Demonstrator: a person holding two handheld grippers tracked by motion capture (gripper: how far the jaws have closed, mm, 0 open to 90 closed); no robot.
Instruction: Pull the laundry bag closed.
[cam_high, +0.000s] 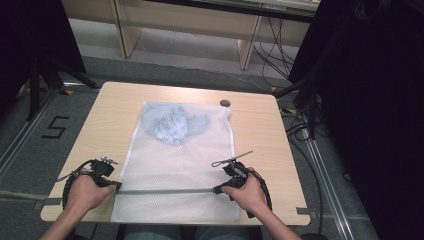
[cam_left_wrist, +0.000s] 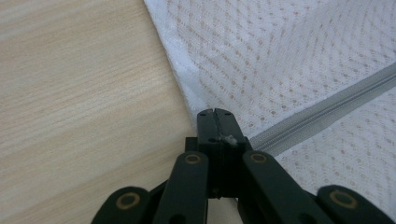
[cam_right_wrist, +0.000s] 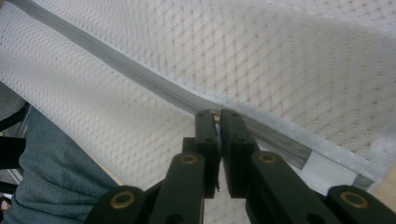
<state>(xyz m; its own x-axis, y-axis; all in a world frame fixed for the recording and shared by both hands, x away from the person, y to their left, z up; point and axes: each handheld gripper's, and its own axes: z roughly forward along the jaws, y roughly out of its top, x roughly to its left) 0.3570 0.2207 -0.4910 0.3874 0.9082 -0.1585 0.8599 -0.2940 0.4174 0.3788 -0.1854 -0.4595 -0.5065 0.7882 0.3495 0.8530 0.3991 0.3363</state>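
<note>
With your left gripper (cam_left_wrist: 215, 112) pinching the mesh bag (cam_high: 175, 165) and your right gripper (cam_right_wrist: 215, 114) clamping the zipper pull (cam_right_wrist: 215, 117), next draw it smoothly along the zipper (cam_high: 165, 190).

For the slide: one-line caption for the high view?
Both grippers, left gripper and right gripper, pinch the grey zipper ends of a white mesh laundry bag on a wooden table.

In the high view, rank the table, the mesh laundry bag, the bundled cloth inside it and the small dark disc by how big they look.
1. Table, largest.
2. Mesh laundry bag, covering much of the tabletop.
3. Bundled cloth, filling the bag's far end.
4. Small dark disc, smallest, near the far edge.
None look alike enough to tie.
</note>
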